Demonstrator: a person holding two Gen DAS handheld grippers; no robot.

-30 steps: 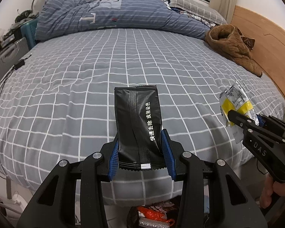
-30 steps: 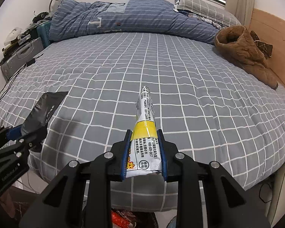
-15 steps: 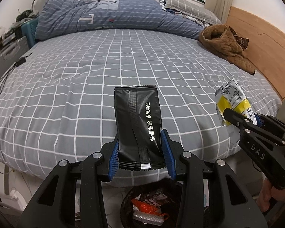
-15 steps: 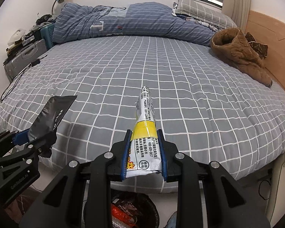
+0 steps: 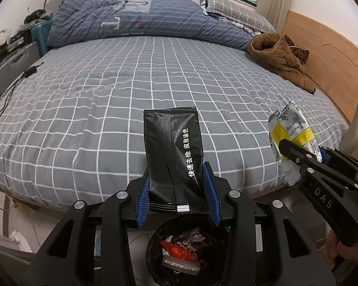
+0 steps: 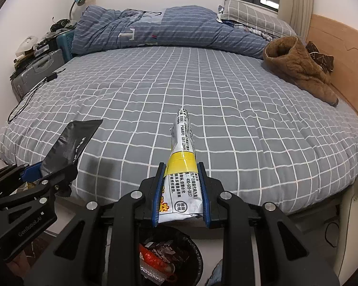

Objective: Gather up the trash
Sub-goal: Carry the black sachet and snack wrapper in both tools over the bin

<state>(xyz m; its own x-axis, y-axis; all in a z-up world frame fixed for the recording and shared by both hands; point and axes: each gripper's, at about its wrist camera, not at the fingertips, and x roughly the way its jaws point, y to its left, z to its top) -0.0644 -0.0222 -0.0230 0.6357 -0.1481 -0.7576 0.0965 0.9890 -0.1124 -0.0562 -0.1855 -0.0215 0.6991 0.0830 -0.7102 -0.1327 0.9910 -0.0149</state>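
Two grippers clamp trash over a bin (image 5: pixel 155 245) at lower centre, its near rim cut off, contents partly hidden by the fingers; left gripper (image 5: pixel 177 188) grips a black packet (image 5: pixel 173 152), right gripper (image 6: pixel 181 194) grips a yellow-white packet (image 6: pixel 182 166); a hand (image 5: pixel 339 255) at lower right is barely visible; bed (image 5: pixel 107 90) with grey checked sheet fills the frame, blue duvet (image 5: pixel 143 21) and pillow (image 5: pixel 236 9) at top, brown coat (image 5: pixel 279 62) upper right, cluttered cases (image 5: pixel 9 59) upper left hard to make out; since a second ago both grippers have drawn back from the bed, exposing the bin.
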